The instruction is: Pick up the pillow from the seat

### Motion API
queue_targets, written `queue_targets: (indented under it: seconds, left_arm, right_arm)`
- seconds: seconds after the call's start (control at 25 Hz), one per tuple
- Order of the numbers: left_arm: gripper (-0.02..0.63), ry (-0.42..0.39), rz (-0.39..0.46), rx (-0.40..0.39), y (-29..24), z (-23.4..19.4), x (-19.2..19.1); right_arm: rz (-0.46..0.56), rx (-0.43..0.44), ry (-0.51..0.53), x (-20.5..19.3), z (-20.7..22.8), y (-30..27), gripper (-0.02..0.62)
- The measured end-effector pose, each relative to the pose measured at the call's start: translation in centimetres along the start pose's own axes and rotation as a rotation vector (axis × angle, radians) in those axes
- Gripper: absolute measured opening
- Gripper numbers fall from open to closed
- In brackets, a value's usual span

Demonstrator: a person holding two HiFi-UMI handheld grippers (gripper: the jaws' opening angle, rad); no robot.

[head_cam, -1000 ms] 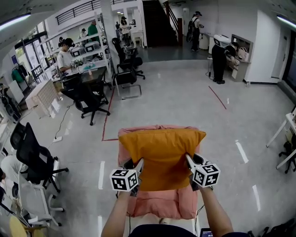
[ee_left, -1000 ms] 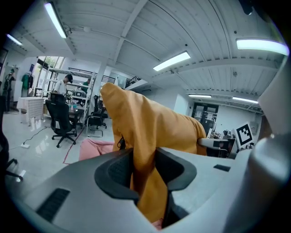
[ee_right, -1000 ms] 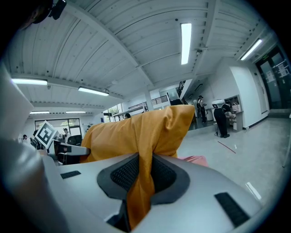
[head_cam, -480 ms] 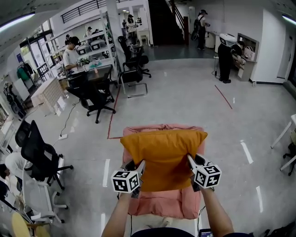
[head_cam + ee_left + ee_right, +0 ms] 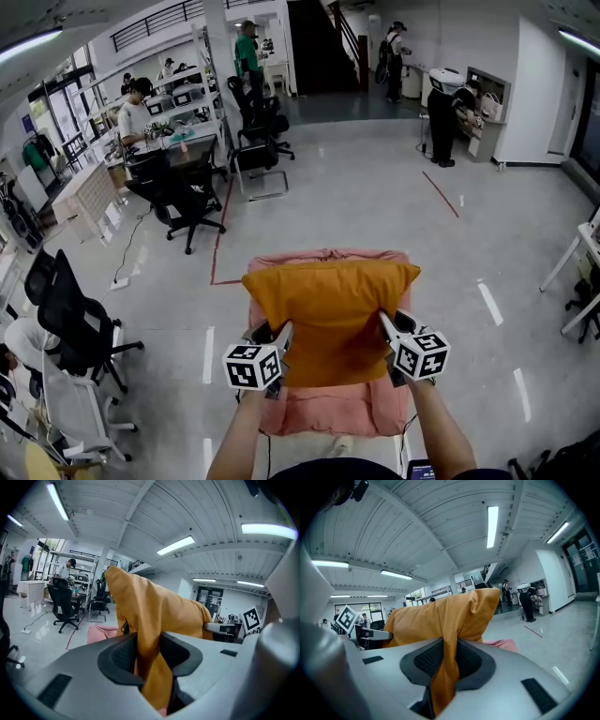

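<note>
An orange pillow (image 5: 328, 314) hangs lifted above a pink seat (image 5: 328, 408), held at both near corners. My left gripper (image 5: 281, 339) is shut on the pillow's left edge; in the left gripper view the orange fabric (image 5: 150, 634) is pinched between the dark pads (image 5: 123, 654). My right gripper (image 5: 384, 328) is shut on the right edge, with the orange fabric (image 5: 454, 634) squeezed between its pads (image 5: 429, 658). The seat's back (image 5: 323, 260) shows beyond the pillow; most of the seat cushion is hidden under it.
Black office chairs (image 5: 80, 319) stand at the left, and a desk (image 5: 178, 150) with more chairs and a seated person lies further back. Other people stand at the far right counter (image 5: 487, 98). Red tape lines (image 5: 217, 239) mark the glossy floor. A white table leg (image 5: 562, 267) shows at the right.
The pillow stays in both grips, its place between the grippers unchanged. The head view swayed slightly. A person in green now stands at the back by the shelves.
</note>
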State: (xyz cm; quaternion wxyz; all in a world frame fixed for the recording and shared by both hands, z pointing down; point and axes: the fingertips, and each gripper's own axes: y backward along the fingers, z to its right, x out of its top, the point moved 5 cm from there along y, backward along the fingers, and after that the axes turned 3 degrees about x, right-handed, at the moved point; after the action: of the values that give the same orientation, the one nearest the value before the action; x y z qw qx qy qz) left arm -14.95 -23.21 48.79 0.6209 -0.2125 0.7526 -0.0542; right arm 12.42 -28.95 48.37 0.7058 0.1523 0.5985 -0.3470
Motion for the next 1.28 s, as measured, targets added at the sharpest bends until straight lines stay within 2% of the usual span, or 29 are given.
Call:
queue_targets:
  seconds: [0.8,1.28]
  left_arm:
    - [0.144,-0.05,0.098,-0.068,11.0,-0.8,0.1]
    - [0.143,-0.051,0.125,-0.086,16.6,0.3,-1.4]
  right_arm:
    - [0.077,-0.056,0.025,-0.3,-10.3,6.6,0.078]
    - [0.107,-0.074,0.041,-1.1,-14.6,11.2,0.078]
